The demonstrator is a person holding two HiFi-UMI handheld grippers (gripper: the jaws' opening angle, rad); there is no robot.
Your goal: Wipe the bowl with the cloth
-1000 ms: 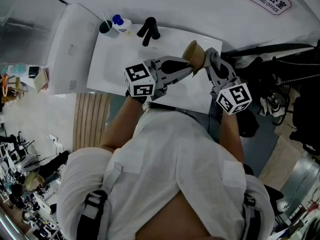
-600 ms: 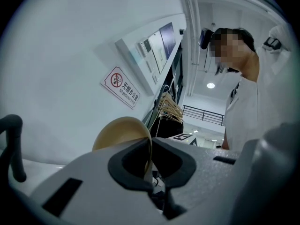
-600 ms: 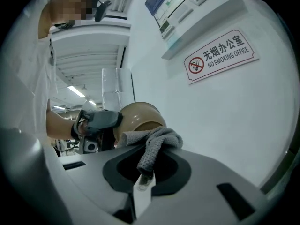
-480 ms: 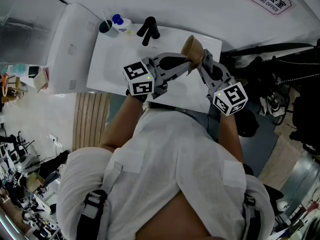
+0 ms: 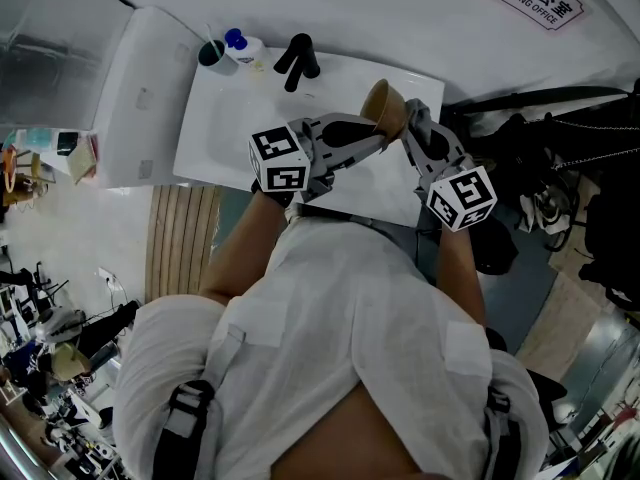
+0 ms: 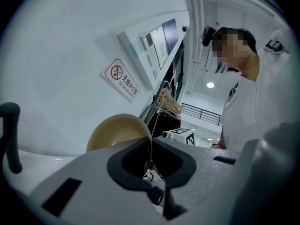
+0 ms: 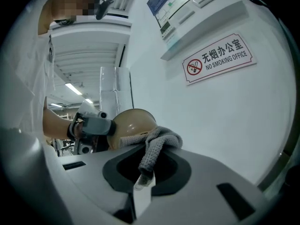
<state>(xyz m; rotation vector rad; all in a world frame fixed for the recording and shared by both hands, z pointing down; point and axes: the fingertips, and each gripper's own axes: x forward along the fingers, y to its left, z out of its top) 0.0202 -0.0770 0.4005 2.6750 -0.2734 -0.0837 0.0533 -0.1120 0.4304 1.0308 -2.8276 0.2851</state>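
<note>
Wiping looks under way at the head view's upper centre. The left gripper (image 6: 151,153) has its fingers clamped on the tan bowl's (image 5: 384,106) rim above the counter (image 5: 215,128). The right gripper's (image 7: 145,165) fingers pinch the grey cloth (image 7: 161,139) against the bowl. How much is already wiped cannot be told.

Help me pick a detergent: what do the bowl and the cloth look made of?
Bowl: tan and thin-walled, smooth with a dull sheen and a soft highlight. Probably plastic or melamine, though wood or ceramic cannot be ruled out.
Cloth: grey knitted yarn with visible ribbed stitches, matte and limp. It could be cotton or microfibre; the look does not settle which.
</note>
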